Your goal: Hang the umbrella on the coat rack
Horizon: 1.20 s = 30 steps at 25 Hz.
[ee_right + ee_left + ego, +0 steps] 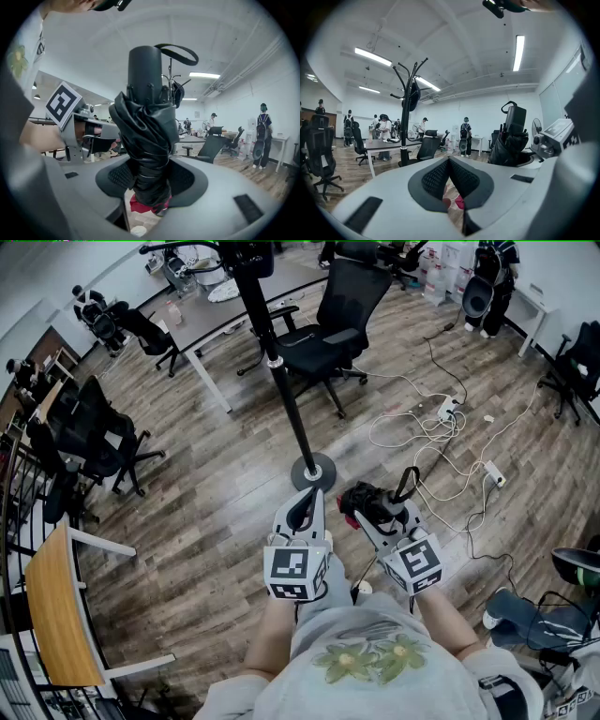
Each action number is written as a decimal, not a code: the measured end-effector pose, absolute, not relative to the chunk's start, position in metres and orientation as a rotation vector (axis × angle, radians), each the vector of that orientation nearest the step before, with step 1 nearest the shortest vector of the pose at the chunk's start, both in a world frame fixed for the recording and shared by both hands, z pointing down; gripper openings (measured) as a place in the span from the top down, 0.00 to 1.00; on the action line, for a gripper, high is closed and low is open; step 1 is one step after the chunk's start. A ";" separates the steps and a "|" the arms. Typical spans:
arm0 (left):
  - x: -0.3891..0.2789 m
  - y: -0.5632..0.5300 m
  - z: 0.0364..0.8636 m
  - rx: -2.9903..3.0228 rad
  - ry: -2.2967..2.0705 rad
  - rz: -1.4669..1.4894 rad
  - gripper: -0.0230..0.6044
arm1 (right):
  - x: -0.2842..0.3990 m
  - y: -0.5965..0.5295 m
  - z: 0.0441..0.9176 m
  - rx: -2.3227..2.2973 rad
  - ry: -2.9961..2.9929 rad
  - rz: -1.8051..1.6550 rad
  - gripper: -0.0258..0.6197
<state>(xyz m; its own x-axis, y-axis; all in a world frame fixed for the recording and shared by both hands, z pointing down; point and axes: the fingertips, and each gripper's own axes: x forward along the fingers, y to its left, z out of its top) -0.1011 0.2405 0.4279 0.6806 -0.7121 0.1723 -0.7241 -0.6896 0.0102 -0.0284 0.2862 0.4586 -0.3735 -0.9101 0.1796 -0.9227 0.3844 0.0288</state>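
Observation:
A folded black umbrella with a wrist strap stands upright between the jaws of my right gripper, which is shut on it; a red tip shows below the pads. In the head view the right gripper holds the umbrella just right of the coat rack's round base. The black coat rack rises straight ahead, and its hooks show in the left gripper view. My left gripper is beside the right one, shut with nothing in it.
A black office chair and a desk stand behind the rack. White cables and power strips lie on the wooden floor to the right. More chairs and a wooden seat are at the left. People stand far off.

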 end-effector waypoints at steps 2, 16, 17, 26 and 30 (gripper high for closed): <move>-0.098 0.237 0.433 2.799 -1.187 0.249 0.96 | -0.026 0.284 0.462 1.642 -2.466 0.139 0.64; -0.057 0.136 0.441 2.815 -1.139 0.251 0.96 | -0.006 0.191 0.482 1.496 -2.496 0.192 0.64; -0.054 0.124 0.439 2.821 -1.137 0.245 0.96 | -0.004 0.179 0.482 1.489 -2.499 0.188 0.64; -0.044 0.016 0.437 2.795 -1.148 0.247 0.96 | 0.017 0.066 0.470 1.466 -2.493 0.175 0.63; -0.048 -0.024 0.436 2.798 -1.147 0.256 0.96 | 0.014 0.022 0.467 1.450 -2.498 0.177 0.63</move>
